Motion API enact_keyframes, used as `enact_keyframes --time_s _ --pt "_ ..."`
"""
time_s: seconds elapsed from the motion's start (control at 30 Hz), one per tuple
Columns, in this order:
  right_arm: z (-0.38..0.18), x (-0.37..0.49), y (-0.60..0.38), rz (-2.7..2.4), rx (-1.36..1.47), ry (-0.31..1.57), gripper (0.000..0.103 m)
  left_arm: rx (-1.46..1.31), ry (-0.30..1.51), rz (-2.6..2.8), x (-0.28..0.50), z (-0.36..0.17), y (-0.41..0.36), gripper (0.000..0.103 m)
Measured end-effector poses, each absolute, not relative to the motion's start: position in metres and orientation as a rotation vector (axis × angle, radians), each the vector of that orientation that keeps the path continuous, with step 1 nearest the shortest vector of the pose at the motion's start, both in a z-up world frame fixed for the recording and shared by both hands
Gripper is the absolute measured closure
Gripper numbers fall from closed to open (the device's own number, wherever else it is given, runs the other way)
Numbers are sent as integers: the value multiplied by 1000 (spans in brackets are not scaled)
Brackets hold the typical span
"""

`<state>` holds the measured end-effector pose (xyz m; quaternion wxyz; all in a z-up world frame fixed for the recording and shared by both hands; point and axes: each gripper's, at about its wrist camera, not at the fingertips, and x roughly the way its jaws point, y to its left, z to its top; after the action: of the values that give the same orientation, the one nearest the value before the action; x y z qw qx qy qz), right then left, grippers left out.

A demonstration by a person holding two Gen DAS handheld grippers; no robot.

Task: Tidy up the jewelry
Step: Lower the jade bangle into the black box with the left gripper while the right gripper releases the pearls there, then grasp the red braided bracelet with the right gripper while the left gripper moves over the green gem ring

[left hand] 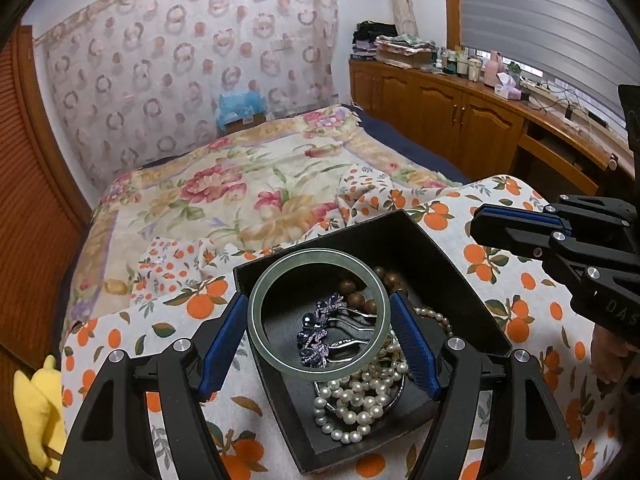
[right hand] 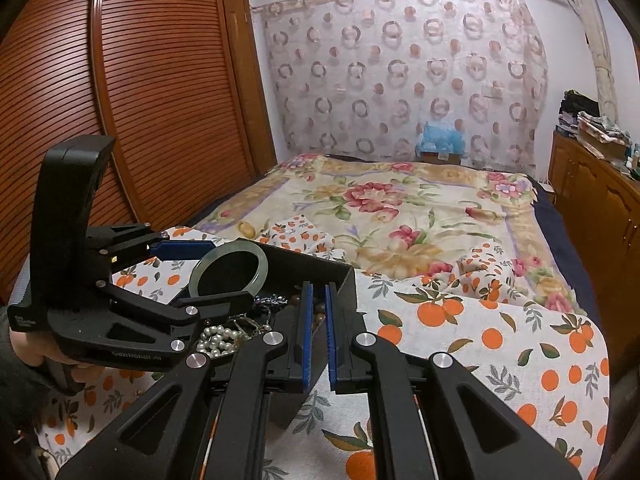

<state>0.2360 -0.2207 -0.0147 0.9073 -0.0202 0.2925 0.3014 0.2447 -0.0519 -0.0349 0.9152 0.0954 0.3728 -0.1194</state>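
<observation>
Left wrist view: the left gripper (left hand: 320, 336) is clamped across a pale green jade bangle (left hand: 318, 314), held just above the open black square box (left hand: 452, 264). Inside the box lie a white pearl strand (left hand: 356, 404), a purple jewelled hair comb (left hand: 320, 332) and brown wooden beads (left hand: 360, 298). The right gripper (right hand: 319, 340), pressed together and empty, hovers beside the box. Judging by this, most pieces are stowed and the bangle remains.

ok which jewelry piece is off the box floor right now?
The pale green bangle, clamped between the left gripper fingers above the black box. The pearls, wooden beads and purple hairpin lie inside.
</observation>
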Motion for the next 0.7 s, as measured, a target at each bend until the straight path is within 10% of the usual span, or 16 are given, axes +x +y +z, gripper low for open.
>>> enact_keyframes --time_s 0.7 --pt "20 198 -216 631 -123 553 96 99 750 -250 159 -29 -11 33"
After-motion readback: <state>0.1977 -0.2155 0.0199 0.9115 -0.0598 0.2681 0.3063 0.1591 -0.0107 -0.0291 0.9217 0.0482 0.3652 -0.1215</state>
